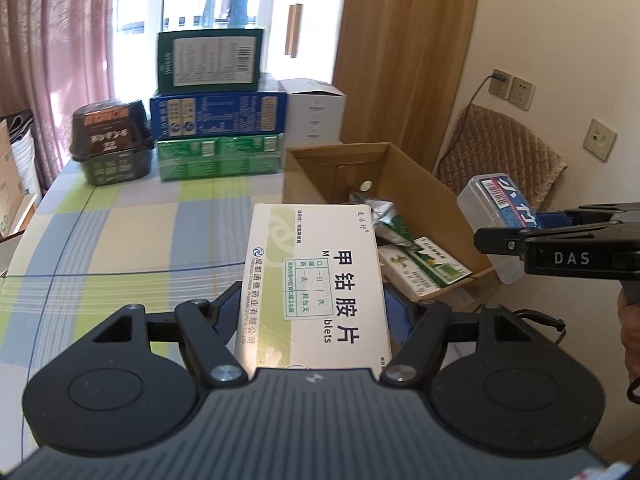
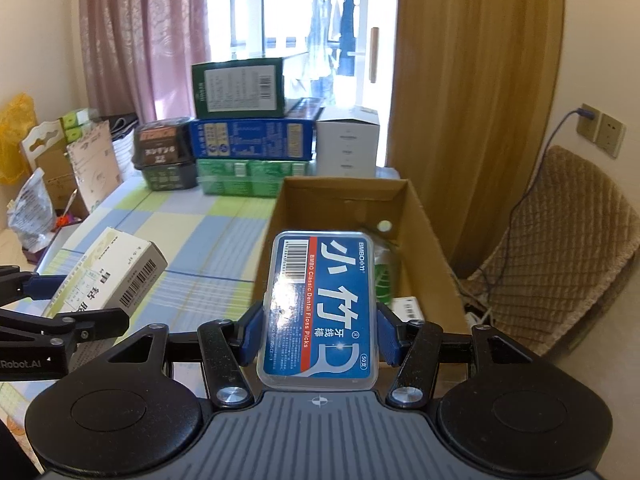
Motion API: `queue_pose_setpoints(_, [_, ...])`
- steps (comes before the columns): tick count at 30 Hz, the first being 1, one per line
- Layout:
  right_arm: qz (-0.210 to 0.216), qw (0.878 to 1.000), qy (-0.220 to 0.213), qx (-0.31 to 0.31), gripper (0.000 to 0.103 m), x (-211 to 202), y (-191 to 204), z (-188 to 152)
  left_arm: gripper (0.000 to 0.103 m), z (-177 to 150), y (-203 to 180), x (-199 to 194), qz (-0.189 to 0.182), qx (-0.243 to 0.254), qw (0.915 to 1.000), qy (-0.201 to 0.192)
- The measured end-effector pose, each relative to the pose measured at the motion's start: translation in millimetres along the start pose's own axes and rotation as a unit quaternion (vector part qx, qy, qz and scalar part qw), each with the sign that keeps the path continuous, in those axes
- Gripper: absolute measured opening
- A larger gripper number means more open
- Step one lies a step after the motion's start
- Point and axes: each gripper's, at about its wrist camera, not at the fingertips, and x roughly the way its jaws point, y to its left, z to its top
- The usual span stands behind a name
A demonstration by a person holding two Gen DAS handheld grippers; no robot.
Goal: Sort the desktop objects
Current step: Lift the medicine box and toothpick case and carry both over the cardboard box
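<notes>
My left gripper [image 1: 314,312] is shut on a white and green medicine box [image 1: 316,276] and holds it above the checked tablecloth, just left of an open cardboard box [image 1: 404,168]. The medicine box also shows in the right wrist view [image 2: 112,276]. My right gripper [image 2: 320,332] is shut on a clear floss-pick case with a blue label [image 2: 320,304], held over the near edge of the cardboard box [image 2: 424,216]. The case also shows in the left wrist view [image 1: 496,208]. The cardboard box holds green and white packets [image 1: 424,268].
A stack of green and blue cartons [image 1: 216,104], a white box [image 1: 316,116] and black bowls [image 1: 112,140] stand at the table's far edge. A padded chair [image 2: 568,248] stands right of the box. Bags and cartons [image 2: 52,184] lie left of the table.
</notes>
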Motion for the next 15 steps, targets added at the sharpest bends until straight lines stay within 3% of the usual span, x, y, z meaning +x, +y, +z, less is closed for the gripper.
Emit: queue_pose_setpoints(15, [-0.020, 1.000, -0.005, 0.019, 0.054, -1.3, -58.6, 3.7, 0.067, 27.0, -58.2, 26.7, -0.026, 0.023, 0.9994, 0.001])
